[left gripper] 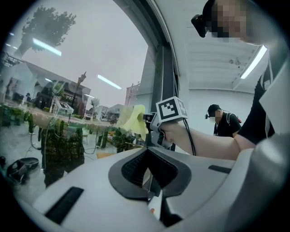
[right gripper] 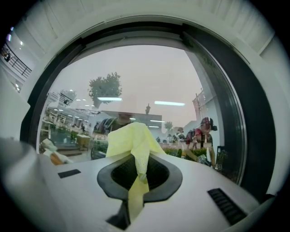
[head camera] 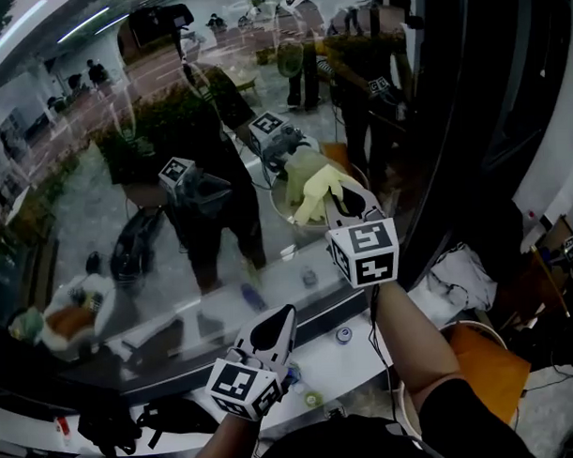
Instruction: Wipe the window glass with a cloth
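My left gripper point(head camera: 276, 325) sits at about 6 o'clock in the head view, low over the white sill point(head camera: 361, 357) and short of the window glass point(head camera: 107, 192). In its own view the left gripper point(left gripper: 152, 181) has its jaws pressed together with nothing between them. The glass point(left gripper: 86, 54) fills that view from 9 to 12 o'clock.

At 1 o'clock from it, my right gripper point(head camera: 353, 204) is raised to the pane with my hand point(left gripper: 177, 133) behind it. Its jaws are clamped on a yellow cloth point(head camera: 313, 190). The cloth spreads from the jaw tips toward 10 o'clock and appears to lie against the glass. In the right gripper view the cloth point(right gripper: 131, 138) bunches above the right gripper point(right gripper: 138, 174), with one strip pinched down between the jaws. The glass point(right gripper: 149, 77) is straight ahead at 12 o'clock, and the dark window frame point(head camera: 456, 123) stands at 3 o'clock.
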`<action>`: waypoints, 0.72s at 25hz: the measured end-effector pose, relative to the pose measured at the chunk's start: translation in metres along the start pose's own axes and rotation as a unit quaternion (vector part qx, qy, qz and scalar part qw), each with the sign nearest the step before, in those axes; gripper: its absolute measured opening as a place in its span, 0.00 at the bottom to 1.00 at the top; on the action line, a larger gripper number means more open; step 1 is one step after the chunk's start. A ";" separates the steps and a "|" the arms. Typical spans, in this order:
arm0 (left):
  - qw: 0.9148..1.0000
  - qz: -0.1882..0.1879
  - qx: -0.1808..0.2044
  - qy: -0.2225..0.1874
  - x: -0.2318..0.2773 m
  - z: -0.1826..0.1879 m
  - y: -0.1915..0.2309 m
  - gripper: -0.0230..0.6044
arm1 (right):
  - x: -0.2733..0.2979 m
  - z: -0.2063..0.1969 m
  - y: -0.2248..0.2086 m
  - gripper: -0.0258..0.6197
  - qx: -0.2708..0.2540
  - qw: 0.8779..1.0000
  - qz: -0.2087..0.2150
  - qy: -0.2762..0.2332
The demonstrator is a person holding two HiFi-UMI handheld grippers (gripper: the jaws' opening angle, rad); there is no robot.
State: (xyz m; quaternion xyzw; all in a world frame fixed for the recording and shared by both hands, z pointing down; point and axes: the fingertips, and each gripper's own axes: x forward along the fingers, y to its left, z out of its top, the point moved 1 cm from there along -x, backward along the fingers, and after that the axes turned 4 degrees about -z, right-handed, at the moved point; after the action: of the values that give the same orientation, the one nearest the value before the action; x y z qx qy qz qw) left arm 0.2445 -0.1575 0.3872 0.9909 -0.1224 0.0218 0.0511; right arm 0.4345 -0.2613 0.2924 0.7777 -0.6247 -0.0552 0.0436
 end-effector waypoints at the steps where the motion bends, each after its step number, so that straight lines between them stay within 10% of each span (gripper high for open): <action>1: 1.000 0.000 0.000 0.001 -0.001 -0.002 0.000 0.03 | 0.000 -0.002 -0.002 0.10 0.002 1.000 -0.003 0.001; 18: 1.000 0.017 -0.005 0.004 -0.003 -0.011 0.002 0.03 | 0.007 -0.022 -0.031 0.10 0.016 0.999 -0.026 0.010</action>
State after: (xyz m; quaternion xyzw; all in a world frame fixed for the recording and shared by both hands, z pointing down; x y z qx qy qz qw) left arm 0.2410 -0.1571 0.3983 0.9883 -0.1389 0.0263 0.0567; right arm 0.4694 -0.2619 0.3101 0.7949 -0.6044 -0.0388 0.0358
